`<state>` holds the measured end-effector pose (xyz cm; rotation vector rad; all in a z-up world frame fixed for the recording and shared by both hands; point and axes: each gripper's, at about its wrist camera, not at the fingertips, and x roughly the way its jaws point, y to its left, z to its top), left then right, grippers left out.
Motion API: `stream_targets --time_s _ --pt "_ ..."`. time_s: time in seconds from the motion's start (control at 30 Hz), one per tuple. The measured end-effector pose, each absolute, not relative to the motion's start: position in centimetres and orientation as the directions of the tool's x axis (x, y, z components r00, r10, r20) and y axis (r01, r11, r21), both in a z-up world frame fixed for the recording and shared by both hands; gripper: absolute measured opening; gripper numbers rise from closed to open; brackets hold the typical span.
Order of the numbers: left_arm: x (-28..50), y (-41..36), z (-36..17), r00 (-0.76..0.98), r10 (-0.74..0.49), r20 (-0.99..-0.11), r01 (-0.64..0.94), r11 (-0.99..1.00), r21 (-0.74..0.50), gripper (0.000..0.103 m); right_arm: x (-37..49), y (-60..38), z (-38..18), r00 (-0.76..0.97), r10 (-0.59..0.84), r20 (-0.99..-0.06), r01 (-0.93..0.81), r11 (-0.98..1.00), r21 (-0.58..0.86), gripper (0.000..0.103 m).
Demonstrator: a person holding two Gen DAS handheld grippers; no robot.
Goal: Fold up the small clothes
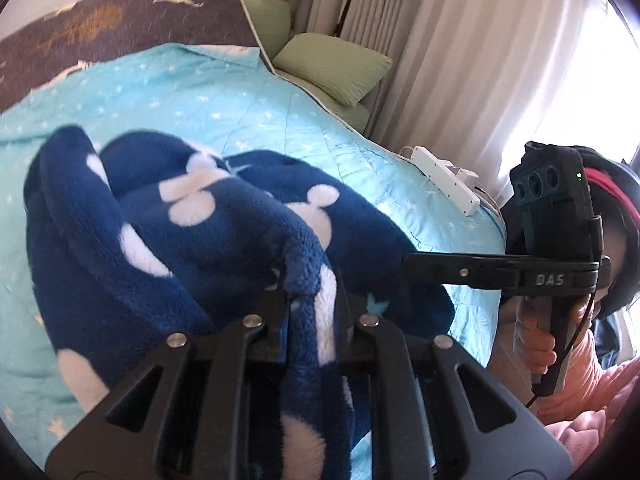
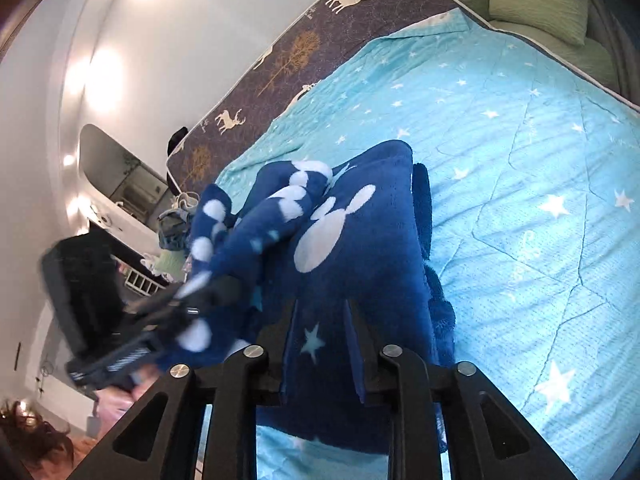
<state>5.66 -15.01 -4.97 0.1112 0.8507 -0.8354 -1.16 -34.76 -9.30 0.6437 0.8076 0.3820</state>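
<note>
Both grippers, left gripper (image 1: 310,292) and right gripper (image 2: 320,320), pinch the navy fleece garment with white mouse-head shapes (image 1: 224,216), bunched above the turquoise star-print quilt (image 1: 248,112). Keep your two grips level and draw them apart until the held edge is taut, then lower it flat onto the quilt.

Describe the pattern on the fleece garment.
The fleece garment is dark blue with white mouse-head shapes and small pale stars, clearest in the left wrist view.

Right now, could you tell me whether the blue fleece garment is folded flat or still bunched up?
Bunched: the garment hangs in rumpled folds over the quilt, not flat.
</note>
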Motion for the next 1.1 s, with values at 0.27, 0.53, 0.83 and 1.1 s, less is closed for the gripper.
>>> stream_targets --time_s 0.27,0.53,0.83,1.1 --pt "4.4 -14.5 -4.8 0.395 -0.607 -0.690 0.691 0.691 -0.212 0.017 2.6 -33.6 -5.2 0.597 0.600 -0.532 -0.217 0.760 0.613 0.044" --pt "3.4 -13.8 -4.4 0.416 -0.623 -0.663 0.700 0.685 -0.205 0.021 6.6 -27.6 -1.9 0.494 0.634 -0.595 -0.376 0.773 0.512 0.050" --pt "0.5 -6.5 2.3 0.455 -0.757 -0.469 0.750 0.610 -0.257 0.063 5.2 -31.1 -5.3 0.493 0.619 -0.612 -0.241 0.773 0.587 0.051" --pt "3.1 -0.6 -0.9 0.557 -0.638 -0.532 0.535 0.766 -0.358 0.071 4.0 -31.8 -5.5 0.490 0.623 -0.609 -0.232 0.767 0.598 0.051"
